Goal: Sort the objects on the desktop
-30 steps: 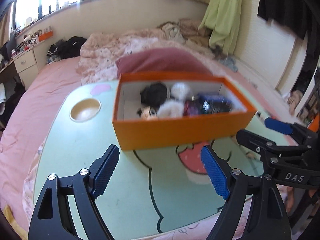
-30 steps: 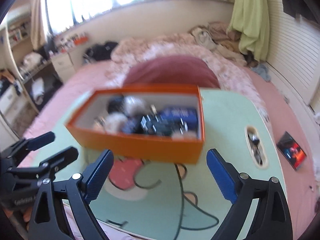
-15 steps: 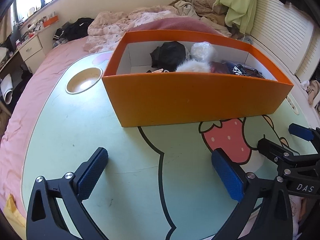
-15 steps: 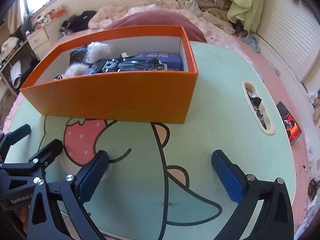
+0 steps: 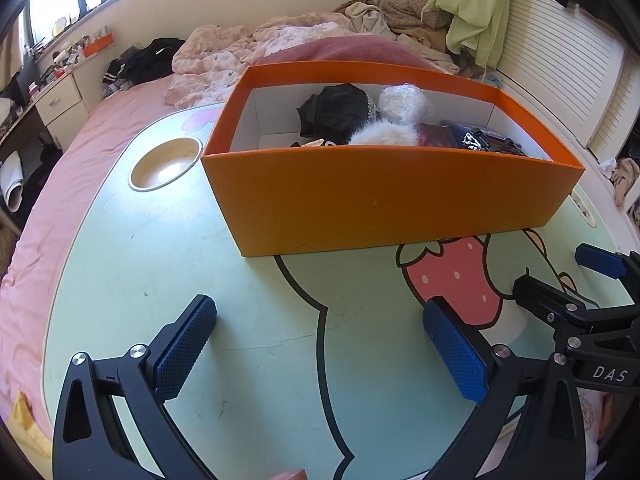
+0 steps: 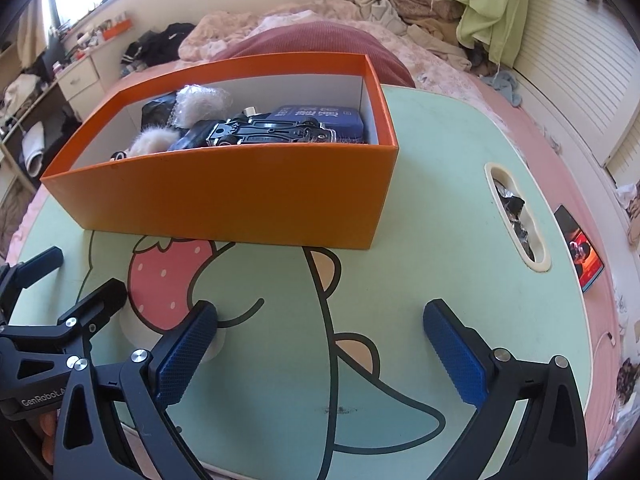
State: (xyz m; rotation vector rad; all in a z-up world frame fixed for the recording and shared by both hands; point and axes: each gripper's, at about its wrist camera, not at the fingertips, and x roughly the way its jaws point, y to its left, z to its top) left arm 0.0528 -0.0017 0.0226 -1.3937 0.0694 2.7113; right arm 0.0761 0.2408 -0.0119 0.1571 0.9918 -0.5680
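Both my left tongs (image 5: 320,348) and right tongs (image 6: 320,344) gaped empty; the orange box (image 5: 384,200) ahead probably needed squared, level approach.

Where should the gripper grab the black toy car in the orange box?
Across its narrow middle, coming from above. The black toy car lies lengthwise on top of the pile inside the orange box, whose tall walls block any sideways reach. The open right gripper is probably the nearer one.

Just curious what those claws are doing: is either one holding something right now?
No: the left gripper and right gripper both stand wide open over the green table, nothing between their fingers.
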